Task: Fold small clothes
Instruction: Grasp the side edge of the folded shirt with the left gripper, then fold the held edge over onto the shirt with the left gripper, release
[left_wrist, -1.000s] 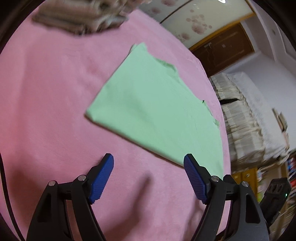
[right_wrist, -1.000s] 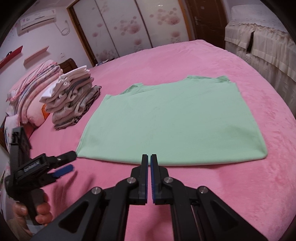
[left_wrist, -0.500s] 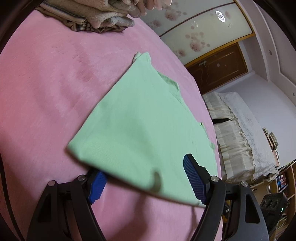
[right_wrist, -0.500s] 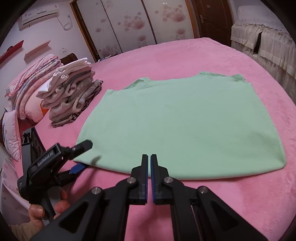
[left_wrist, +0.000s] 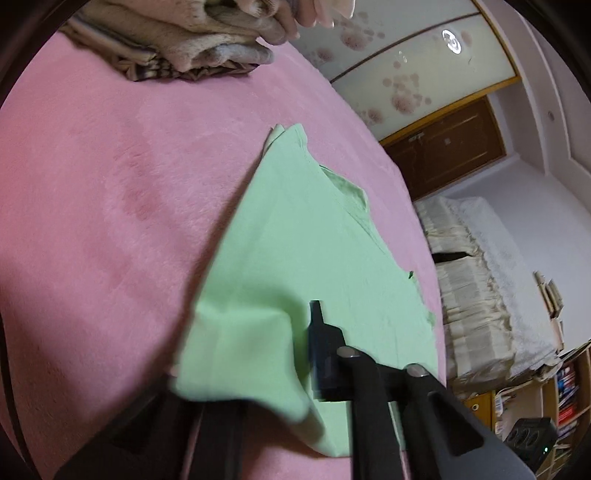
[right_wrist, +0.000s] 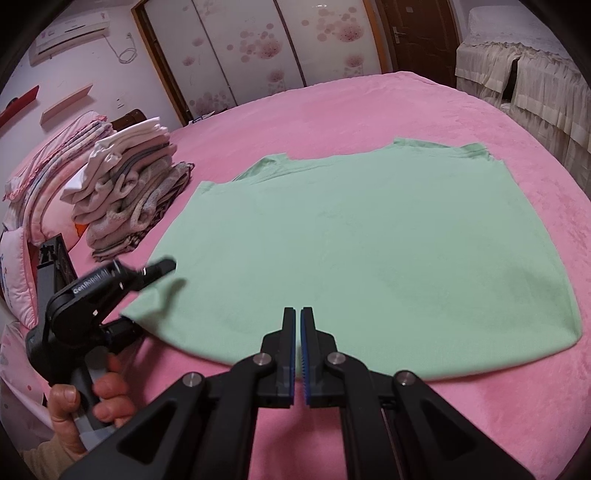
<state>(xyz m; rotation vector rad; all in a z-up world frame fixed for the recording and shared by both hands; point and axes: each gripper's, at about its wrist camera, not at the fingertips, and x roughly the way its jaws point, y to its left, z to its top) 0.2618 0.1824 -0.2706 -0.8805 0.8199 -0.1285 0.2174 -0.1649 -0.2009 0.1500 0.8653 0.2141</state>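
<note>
A light green shirt (right_wrist: 354, 251) lies flat, folded once, on the pink bed cover (right_wrist: 369, 107). It also shows in the left wrist view (left_wrist: 306, 258). My left gripper (left_wrist: 288, 354) is shut on the shirt's near left corner, which is lifted and draped over the left finger. In the right wrist view the left gripper (right_wrist: 147, 291) sits at that corner, held by a hand. My right gripper (right_wrist: 297, 350) is shut and empty, just in front of the shirt's near edge.
A stack of folded clothes (right_wrist: 129, 192) stands at the left of the bed, also seen in the left wrist view (left_wrist: 192, 40). Pink pillows (right_wrist: 33, 199) lie beyond it. A cloth-covered cabinet (right_wrist: 532, 70) stands at the right, past the bed's edge.
My left gripper moved forward to the shirt's near left corner and shut on it, lifting the corner. My right gripper moved closer to the near edge and stayed shut.
</note>
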